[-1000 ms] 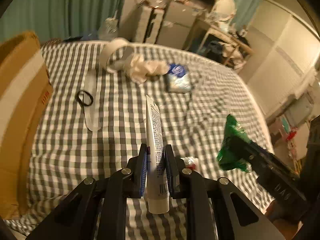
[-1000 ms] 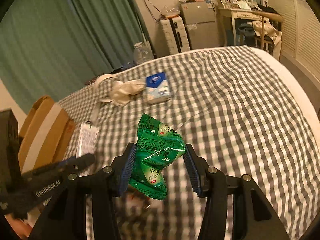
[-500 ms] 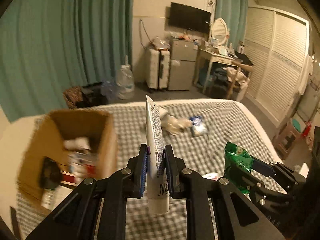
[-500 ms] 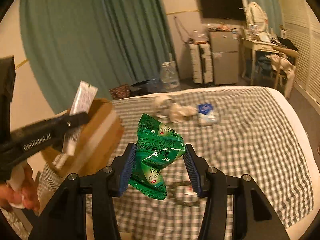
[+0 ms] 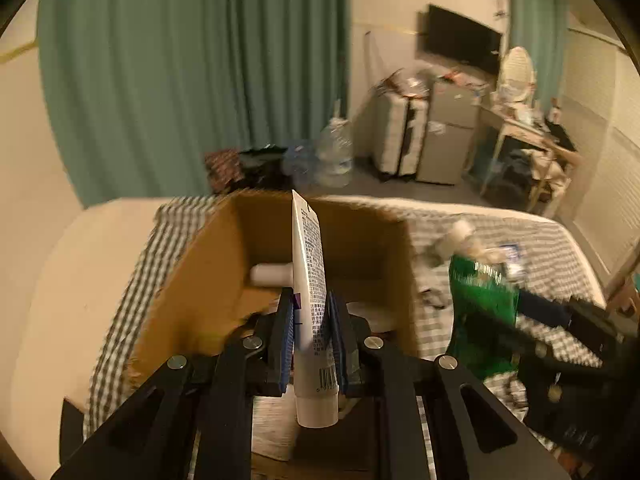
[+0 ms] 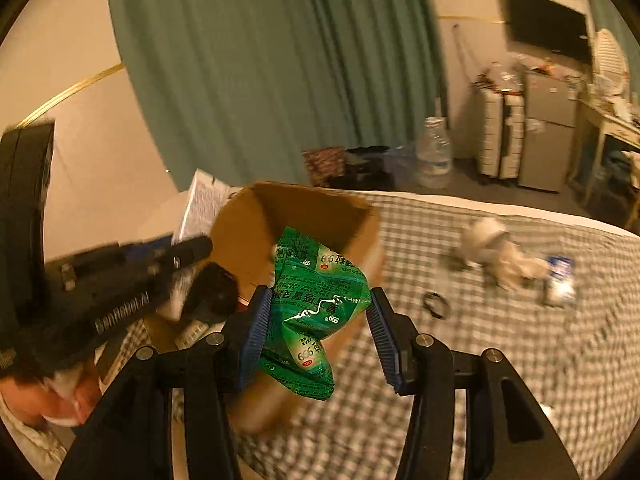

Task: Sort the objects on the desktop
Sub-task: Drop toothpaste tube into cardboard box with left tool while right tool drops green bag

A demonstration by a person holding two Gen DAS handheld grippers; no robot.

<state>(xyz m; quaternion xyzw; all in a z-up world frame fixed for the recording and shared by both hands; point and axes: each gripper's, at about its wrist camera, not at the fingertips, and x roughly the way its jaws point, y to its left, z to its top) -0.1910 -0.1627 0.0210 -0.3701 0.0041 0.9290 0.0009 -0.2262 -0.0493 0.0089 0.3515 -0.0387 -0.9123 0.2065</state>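
Your left gripper (image 5: 310, 336), jaws nearly closed, clamps the white squeeze tube (image 5: 309, 280) upright above the open brown cardboard box (image 5: 200, 272), inside its near rim. Your right gripper (image 6: 320, 320), jaws partly open, pinches the crumpled green foil packet (image 6: 316, 292) just beside the box's right wall (image 6: 360, 240). To the right the grey checked cloth (image 6: 500, 360) lies open, bearing only a black ring (image 6: 436, 305), white crumpled tissue (image 6: 500, 256) and a blue-white pack (image 6: 560, 280).
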